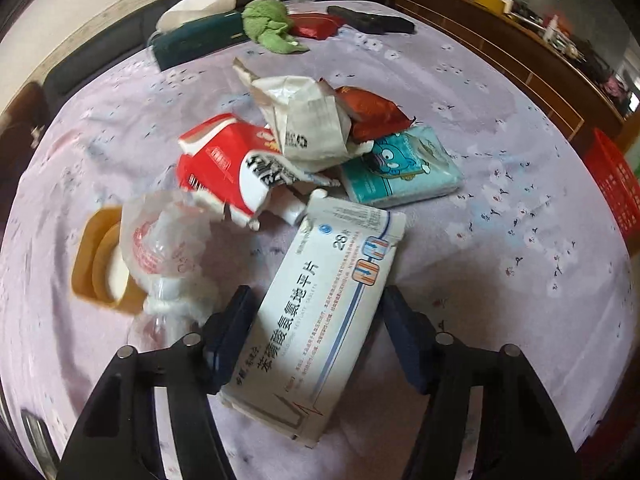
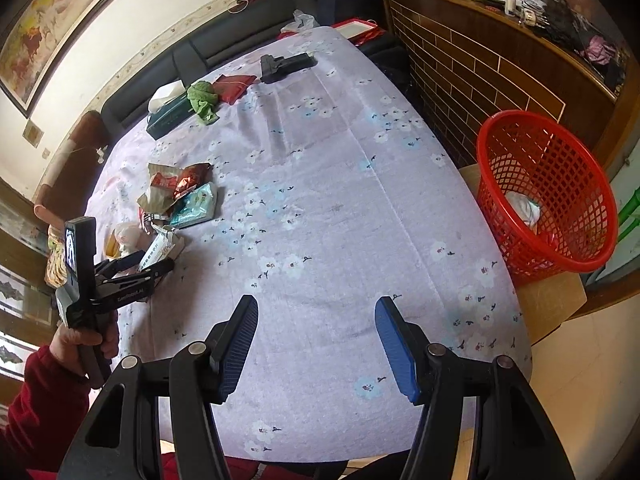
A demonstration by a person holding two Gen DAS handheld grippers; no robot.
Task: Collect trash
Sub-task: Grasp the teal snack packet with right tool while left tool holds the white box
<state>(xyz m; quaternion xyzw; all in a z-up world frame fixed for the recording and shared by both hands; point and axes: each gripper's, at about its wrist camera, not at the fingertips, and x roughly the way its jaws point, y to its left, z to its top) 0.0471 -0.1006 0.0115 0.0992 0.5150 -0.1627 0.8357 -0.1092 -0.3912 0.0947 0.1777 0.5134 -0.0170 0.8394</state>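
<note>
A pile of trash lies on the lilac flowered tablecloth (image 1: 500, 184). A white medicine box (image 1: 320, 312) lies between the fingers of my left gripper (image 1: 316, 312), which is open around it; the left pad (image 1: 232, 332) is close to or touching it and the right pad stands clear. Beyond it are a red-and-white wrapper (image 1: 228, 168), a crumpled white bag (image 1: 304, 124), a red foil packet (image 1: 372, 114), a blue tissue pack (image 1: 404, 168) and a clear plastic bag (image 1: 164, 240). My right gripper (image 2: 316, 344) is open and empty over bare cloth. A red mesh basket (image 2: 548, 196) stands off the table's right edge.
At the far end lie a dark green tissue box (image 2: 168, 118), a green cloth (image 2: 202, 100), a red pouch (image 2: 234, 86) and a black object (image 2: 284, 66). A yellow holder (image 1: 100, 256) sits left of the pile. A brown brick-pattern counter (image 2: 480, 64) runs along the right.
</note>
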